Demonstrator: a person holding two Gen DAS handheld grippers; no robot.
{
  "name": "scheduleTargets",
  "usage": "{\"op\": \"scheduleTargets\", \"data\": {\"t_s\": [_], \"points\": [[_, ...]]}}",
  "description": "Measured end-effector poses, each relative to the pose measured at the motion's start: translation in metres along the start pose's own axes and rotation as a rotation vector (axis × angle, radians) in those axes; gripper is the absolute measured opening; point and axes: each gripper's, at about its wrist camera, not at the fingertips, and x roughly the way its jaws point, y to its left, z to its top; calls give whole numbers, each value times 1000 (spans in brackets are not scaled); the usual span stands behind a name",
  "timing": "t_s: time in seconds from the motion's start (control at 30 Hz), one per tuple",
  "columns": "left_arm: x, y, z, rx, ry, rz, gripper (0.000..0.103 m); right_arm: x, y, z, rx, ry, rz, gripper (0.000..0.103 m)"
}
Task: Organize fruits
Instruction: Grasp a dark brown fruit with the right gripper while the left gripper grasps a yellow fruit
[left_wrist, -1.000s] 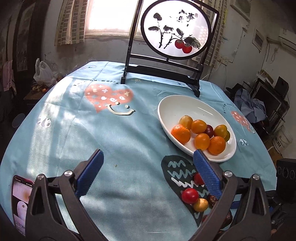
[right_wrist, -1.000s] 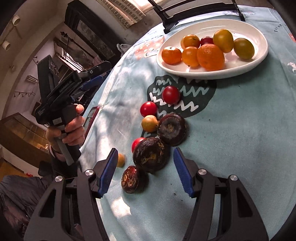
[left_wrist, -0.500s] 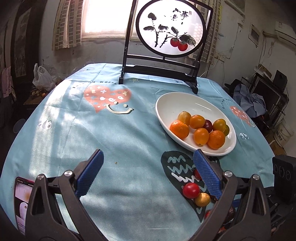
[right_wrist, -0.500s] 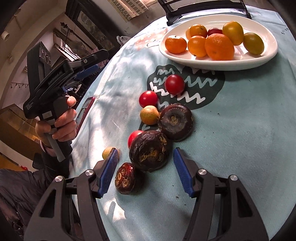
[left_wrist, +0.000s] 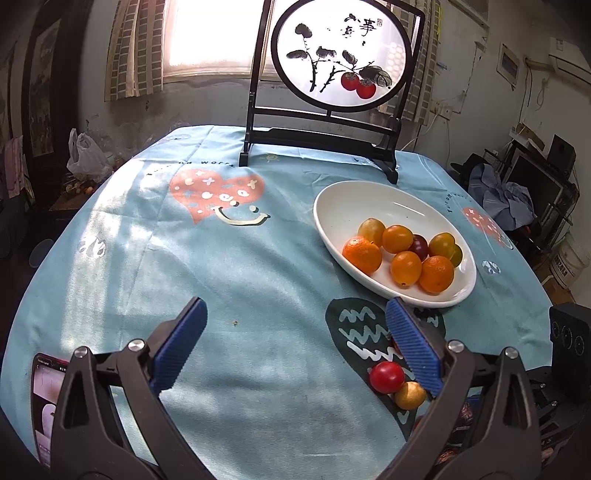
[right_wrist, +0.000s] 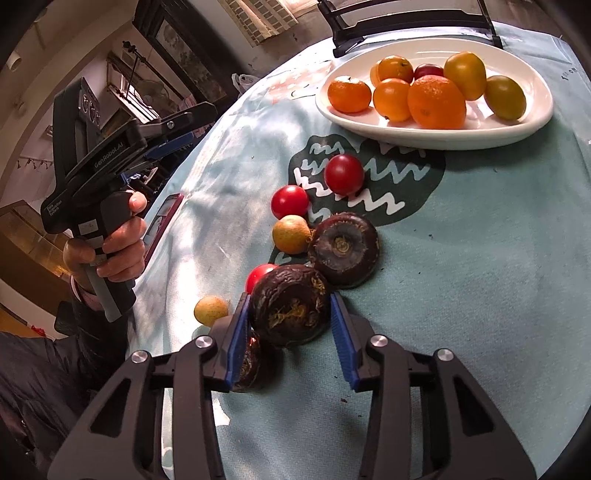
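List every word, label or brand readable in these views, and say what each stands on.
"GenRobot.AI": side of the left gripper.
Small white label on its handle: too blurred.
Brushed characters on the round screen: not legible to me.
Tablecloth lettering: partial, unreadable.
Phone screen: too small.

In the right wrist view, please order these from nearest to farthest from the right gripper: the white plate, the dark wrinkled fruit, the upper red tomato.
1. Dark wrinkled fruit: between the pads of the right gripper, whose jaws have just been closing.
2. Upper red tomato: farther up, on the dark heart print.
3. White plate: farthest, top right, holding the orange fruits.
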Motion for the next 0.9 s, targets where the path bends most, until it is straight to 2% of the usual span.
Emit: {"op": "scheduleTargets", "data": {"t_s": [0.07,0.1,0.17,0.23,0.33,0.4,0.43,0.53,0.63,0.77,0.9], "points": [[1,-1,-1,29,31,-32,99,-10,-5,2,27,-44,39,43],[2,-4,-2,66,63,-75,99,-17,-9,4,47,-73,58,43],[0,-12,-10,161,115,-181,98,-27,-17,6,83,-122,71,43],[-11,-26,-24,295,108,-237,97,-32,-23,7,113,-144,64,43],[-28,-39,-52,455,114,-348,82,-30,-27,9,135,-137,53,43],[-32,-40,-66,486,147,-428,67,-28,-27,10,131,-126,47,43],[-32,-40,-71,494,160,-451,65,-28,-27,10,130,-122,48,43],[-29,-44,-83,530,198,-470,57,-29,-27,10,128,-120,45,43],[-26,-50,-91,571,222,-456,50,-28,-29,9,136,-123,40,43],[-26,-52,-99,608,241,-465,48,-27,-30,8,143,-113,37,43],[-20,-51,-106,622,276,-452,41,-27,-30,8,142,-109,31,43]]}}
